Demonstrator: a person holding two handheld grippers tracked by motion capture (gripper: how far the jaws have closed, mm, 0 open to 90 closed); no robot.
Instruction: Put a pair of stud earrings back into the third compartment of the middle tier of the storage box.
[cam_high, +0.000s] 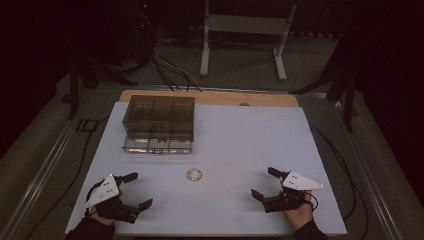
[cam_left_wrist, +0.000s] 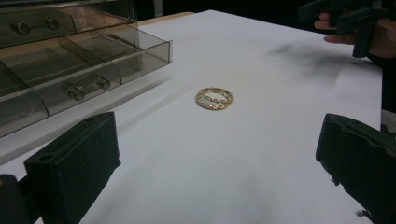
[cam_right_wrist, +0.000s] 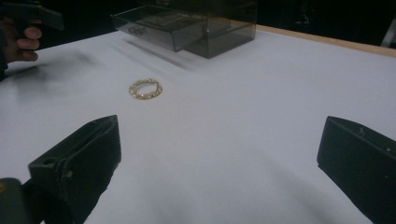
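White sheeting covers the table, and on it both tools rest low near the person's edge. The left gripper is held with its black jaws spread wide and nothing between them; the right gripper is likewise fully spread and empty. Between the two, well apart from each, a small gold bracelet of linked beads lies flat on the sheet.

The step in hand is judged to be the pickup of that bracelet, probably for the smoky transparent plastic drawer box standing at the far left, whose lower drawer is seen pulled partly out in the left gripper view. The bracelet is thin and lies flat, so a gripper would best be brought down steeply over one side of the ring, with one jaw inside the loop and one outside, and closed gently so that the band is pinched rather than pushed along the smooth sheet.

Beyond the sheet, a strip of pale wooden tabletop is exposed at the far edge. Behind it the room is dark; cables run over a grey floor, and a white metal stand is placed at the back.
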